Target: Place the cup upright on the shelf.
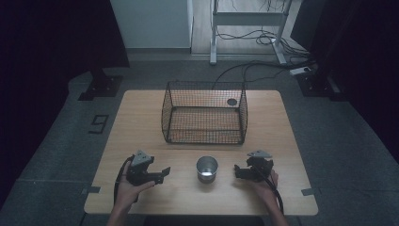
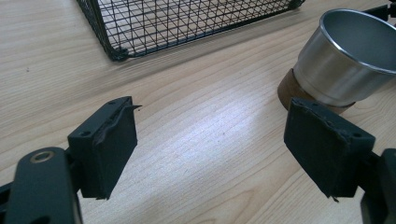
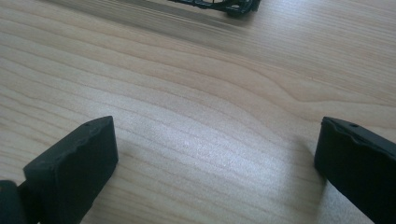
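Two claws, left claw (image 1: 162, 173) and right claw (image 1: 239, 171), spread wide, holding nothing. Steel cup (image 1: 207, 168) standing on table (image 1: 141, 122) between them, ungrasped. Basket (image 1: 204, 113) empty; everything left.

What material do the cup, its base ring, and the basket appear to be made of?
The cup looks like brushed metal, probably steel: grey with a soft sheen and a bright rim. Its base ring seems to be wood or cork: brown and matte. The basket appears to be black-coated wire mesh, with a thin open grid.
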`<move>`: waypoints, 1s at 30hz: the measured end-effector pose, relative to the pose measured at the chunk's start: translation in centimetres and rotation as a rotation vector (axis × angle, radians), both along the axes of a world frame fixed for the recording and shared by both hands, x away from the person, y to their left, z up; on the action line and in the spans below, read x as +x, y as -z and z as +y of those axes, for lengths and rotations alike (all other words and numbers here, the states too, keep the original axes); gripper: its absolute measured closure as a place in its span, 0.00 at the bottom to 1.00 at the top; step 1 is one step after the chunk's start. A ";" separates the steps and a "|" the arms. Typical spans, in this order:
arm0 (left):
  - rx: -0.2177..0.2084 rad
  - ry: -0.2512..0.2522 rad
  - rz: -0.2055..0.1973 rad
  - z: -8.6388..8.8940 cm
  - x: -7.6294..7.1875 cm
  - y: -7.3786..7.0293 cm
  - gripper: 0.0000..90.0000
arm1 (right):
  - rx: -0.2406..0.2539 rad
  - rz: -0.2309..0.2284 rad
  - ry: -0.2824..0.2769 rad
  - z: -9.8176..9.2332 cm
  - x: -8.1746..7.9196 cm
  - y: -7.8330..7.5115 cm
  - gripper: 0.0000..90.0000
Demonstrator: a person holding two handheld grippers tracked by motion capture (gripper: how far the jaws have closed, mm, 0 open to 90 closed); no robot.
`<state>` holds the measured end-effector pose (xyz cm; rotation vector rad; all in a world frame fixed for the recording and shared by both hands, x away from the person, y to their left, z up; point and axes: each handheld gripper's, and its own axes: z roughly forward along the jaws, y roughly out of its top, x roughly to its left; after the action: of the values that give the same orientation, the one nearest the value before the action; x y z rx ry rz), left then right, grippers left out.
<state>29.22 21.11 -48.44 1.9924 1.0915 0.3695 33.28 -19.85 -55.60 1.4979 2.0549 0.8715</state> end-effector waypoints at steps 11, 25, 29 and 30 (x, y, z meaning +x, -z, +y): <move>0.010 0.013 0.013 -0.4 0.2 0.4 0.19 | 0.003 0.000 0.006 0.0 -0.1 0.0 0.00; -0.006 0.005 0.005 0.1 0.1 0.1 0.19 | 0.036 -0.051 0.018 -0.2 -0.9 -0.9 0.09; -0.007 0.005 0.005 0.2 0.1 0.0 0.19 | 0.070 -0.072 0.004 -0.2 -1.3 -1.8 0.10; -0.008 0.005 0.004 0.2 0.0 0.0 0.19 | 0.088 -0.078 -0.003 -0.1 -1.6 -2.2 0.10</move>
<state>29.24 21.29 -48.44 1.9895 1.0889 0.3588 31.68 -19.92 -53.40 1.4814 1.9868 1.0173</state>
